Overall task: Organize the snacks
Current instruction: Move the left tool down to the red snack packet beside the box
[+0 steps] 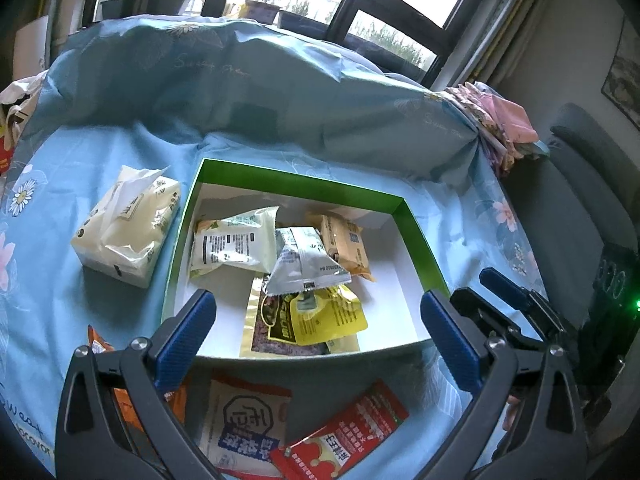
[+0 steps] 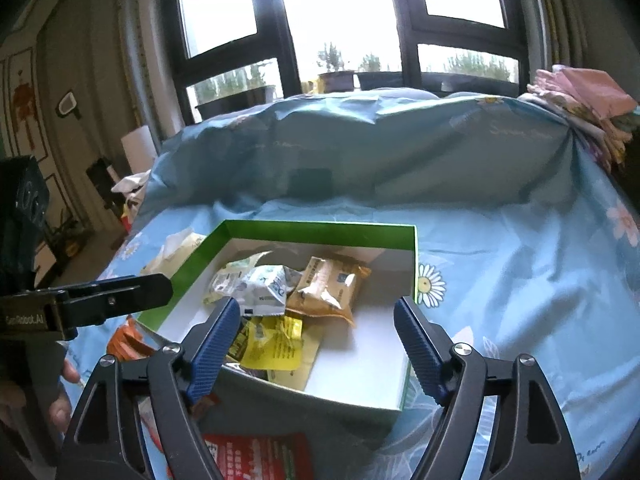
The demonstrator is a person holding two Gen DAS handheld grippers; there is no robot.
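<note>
Two grippers, jaws spread wide and holding nothing, poised over a green box [image 1: 416, 236] on a bed draped in a blue floral sheet [image 1: 60, 308]. Left gripper [image 1: 320, 340] above the box's near edge; right gripper [image 2: 320, 344] beside it, also over the box. Inside the box, piled together: white packet [image 1: 232, 246], silver packet [image 1: 306, 268], tan packet [image 1: 346, 246], yellow packet [image 1: 328, 314]. Outside, just before the near wall: red packet [image 1: 348, 436], white-and-blue packet [image 1: 244, 424], orange packet [image 1: 100, 348]. Tissue pack [image 1: 128, 220] left of the box.
</note>
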